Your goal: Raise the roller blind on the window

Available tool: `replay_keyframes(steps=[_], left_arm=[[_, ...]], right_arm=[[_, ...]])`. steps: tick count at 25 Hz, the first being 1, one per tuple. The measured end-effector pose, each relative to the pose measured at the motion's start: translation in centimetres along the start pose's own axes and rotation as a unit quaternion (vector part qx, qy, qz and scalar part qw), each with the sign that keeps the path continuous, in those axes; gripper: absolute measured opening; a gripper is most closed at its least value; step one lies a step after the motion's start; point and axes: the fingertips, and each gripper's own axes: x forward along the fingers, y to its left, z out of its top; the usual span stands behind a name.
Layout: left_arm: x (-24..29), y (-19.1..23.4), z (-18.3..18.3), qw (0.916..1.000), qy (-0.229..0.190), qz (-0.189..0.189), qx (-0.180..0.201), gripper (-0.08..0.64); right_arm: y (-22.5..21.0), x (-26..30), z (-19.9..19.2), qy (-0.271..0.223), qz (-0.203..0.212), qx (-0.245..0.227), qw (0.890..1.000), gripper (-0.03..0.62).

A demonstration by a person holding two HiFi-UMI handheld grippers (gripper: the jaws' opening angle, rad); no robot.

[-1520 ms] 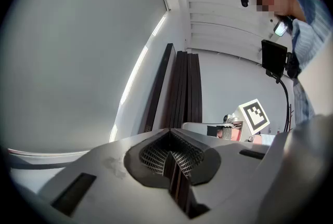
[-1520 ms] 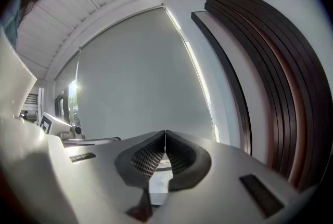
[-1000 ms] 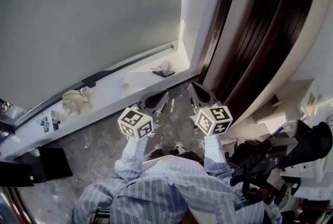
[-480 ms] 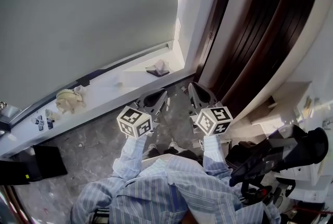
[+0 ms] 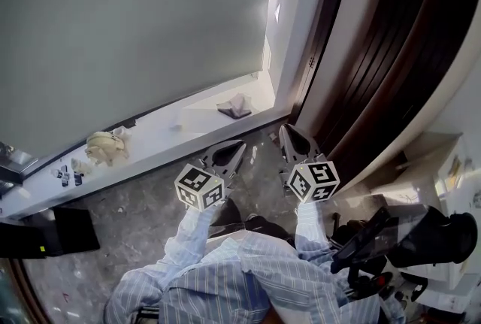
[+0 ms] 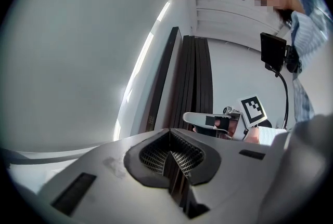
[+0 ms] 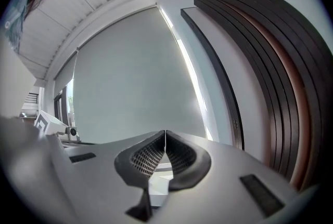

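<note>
Writing: the only print is the black-and-white square patterns on the left cube point(image 5: 199, 187) and right cube point(image 5: 312, 181); no words can be read.

Grippers: the left gripper point(image 6: 170, 131) has its jaws pressed together with nothing between them. The right gripper point(image 7: 165, 131) has its jaws meeting at the tips, also empty. Both sit low in the centre of the head view, side by side and apart, pointing at the corner where the windowsill point(image 5: 150, 140) meets the dark wooden panels point(image 5: 376, 52).

Roller blind point(image 5: 128, 29): fully down, filling the upper left, its bottom edge at the sill. Neither gripper touches it.

Change from a second ago: both cubes sit slightly lower and further right in the head view, and the sill corner has also shifted right.

Edges and room: a bright slit runs down the blind's right edge beside the white frame. A pale crumpled cloth point(image 5: 105, 146) lies on the sill at left, and a small dark object point(image 5: 234, 108) near the corner. There is bare stone floor point(image 5: 135, 202) between the sill and the person's striped sleeves point(image 5: 188, 232). A black box point(image 5: 56, 231) sits at lower left, and black equipment point(image 5: 406, 236) crowds the lower right.
</note>
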Motion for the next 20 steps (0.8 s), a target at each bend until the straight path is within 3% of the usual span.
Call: replay_keyframes(steps=[8, 13, 20], left_arm=[[5.7, 7.6, 3.7, 0.9996, -0.018, 0.013, 0.019, 0.005], [10.9, 14.3, 7.1, 0.9992, -0.023, -0.011, 0.032, 0.005], [18.6, 22.6, 13.5, 0.9963, -0.011, -0.061, 0.059, 0.006]], right_arm=[[-3.3, 5.7, 0.1, 0.016, -0.02, -0.003, 1.0, 0.009], [-6.7, 11.4, 1.1, 0.007, -0.058, 0.011, 0.998, 0.009], [-9.9, 21.3, 5.9, -0.024, -0.098, 0.013, 0.995, 0.009]])
